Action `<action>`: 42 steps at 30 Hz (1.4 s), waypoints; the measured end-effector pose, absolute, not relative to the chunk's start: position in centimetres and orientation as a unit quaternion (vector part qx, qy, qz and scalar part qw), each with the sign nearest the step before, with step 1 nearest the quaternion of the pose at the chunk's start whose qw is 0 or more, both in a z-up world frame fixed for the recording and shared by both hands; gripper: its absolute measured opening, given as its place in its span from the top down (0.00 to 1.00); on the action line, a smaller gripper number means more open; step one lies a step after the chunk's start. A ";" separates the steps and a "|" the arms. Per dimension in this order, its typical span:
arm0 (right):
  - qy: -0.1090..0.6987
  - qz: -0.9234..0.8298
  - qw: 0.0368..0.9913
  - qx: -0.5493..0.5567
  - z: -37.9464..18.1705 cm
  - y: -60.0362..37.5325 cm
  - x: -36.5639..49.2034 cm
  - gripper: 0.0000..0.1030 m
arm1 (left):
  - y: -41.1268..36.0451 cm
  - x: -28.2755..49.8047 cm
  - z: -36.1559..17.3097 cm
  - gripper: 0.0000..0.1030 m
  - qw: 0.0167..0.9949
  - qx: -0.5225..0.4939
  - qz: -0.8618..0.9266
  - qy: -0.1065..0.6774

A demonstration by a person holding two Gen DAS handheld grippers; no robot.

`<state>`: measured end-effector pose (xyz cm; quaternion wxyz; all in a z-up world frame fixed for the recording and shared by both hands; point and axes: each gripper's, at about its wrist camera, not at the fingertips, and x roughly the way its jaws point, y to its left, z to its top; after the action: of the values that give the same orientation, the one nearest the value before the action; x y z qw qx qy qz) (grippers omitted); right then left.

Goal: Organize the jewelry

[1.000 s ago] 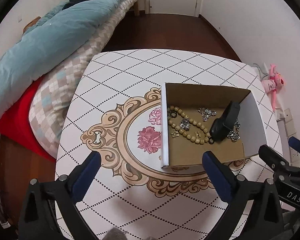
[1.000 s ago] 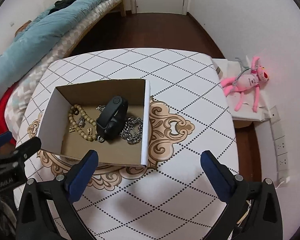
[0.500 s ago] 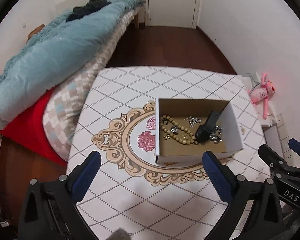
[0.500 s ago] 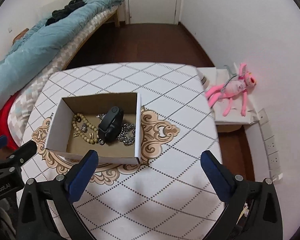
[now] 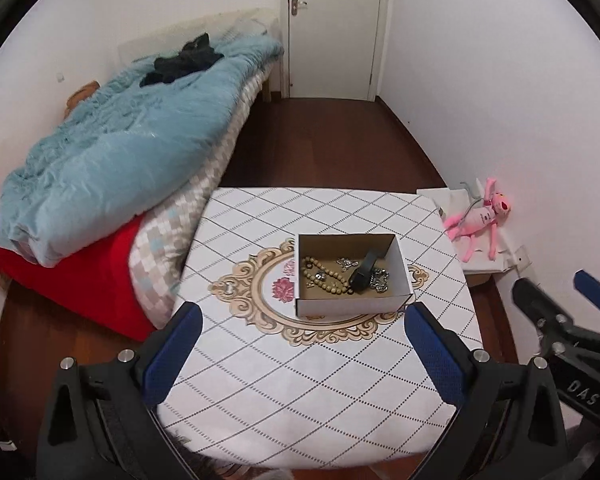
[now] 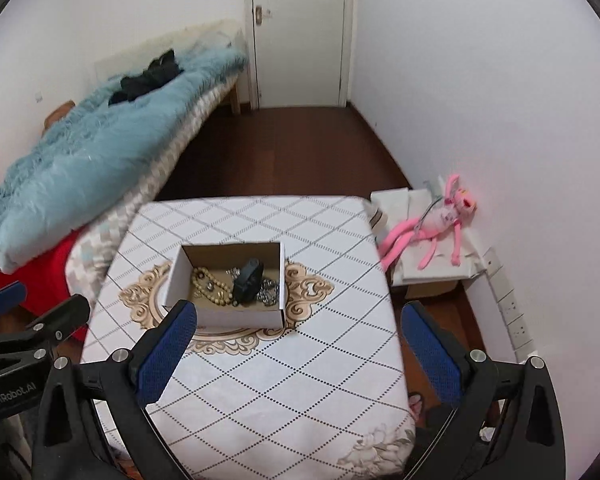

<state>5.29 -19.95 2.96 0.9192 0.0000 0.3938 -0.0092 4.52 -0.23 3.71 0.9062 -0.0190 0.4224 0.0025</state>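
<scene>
An open cardboard box [image 5: 354, 304] sits mid-counter [image 5: 300, 380] holding a beaded bracelet [image 5: 326, 278], a black wristband [image 5: 363, 274] and silver chains [image 5: 380, 280]. Both claws, the left claw [image 5: 300, 344] and the right claw [image 6: 296, 344], hang released and empty above the counter's near edge. Only the right wrist view shows the counter's faded flower print [image 6: 380, 446]; only the left shows the pink roses [image 5: 283, 290] beside the box.

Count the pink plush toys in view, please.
1: the pink plush toy lies on white papers by the wall, right of the table. None other shows.
</scene>
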 end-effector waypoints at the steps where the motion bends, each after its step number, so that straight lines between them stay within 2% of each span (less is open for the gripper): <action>1: 0.389 -0.010 0.921 0.000 3.8 -20.0 4.6 0.00 | -0.2 4.1 4.1 0.00 0.908 -0.019 0.002 0.419; 9: 0.362 -0.003 0.932 0.011 8.4 -20.4 0.1 0.00 | 0.0 1.1 7.2 0.00 0.914 -0.033 -0.004 0.404; 17: 0.357 -0.003 0.934 0.015 10.4 -20.8 -2.0 0.00 | 0.4 0.2 8.4 0.00 0.916 -0.036 -0.007 0.400; 28: 0.366 -0.009 0.930 0.016 10.4 -20.9 -1.4 0.00 | 0.0 1.2 8.4 0.00 0.906 -0.029 0.001 0.421; 42: 0.400 -0.037 0.916 -0.002 7.0 -20.1 5.8 0.00 | -0.8 7.1 5.0 0.00 0.885 -0.016 0.015 0.465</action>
<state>5.75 -20.09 7.05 0.9157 -0.0020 0.4001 -0.0367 7.10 -0.80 5.00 0.8851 -0.0159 0.4648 0.0154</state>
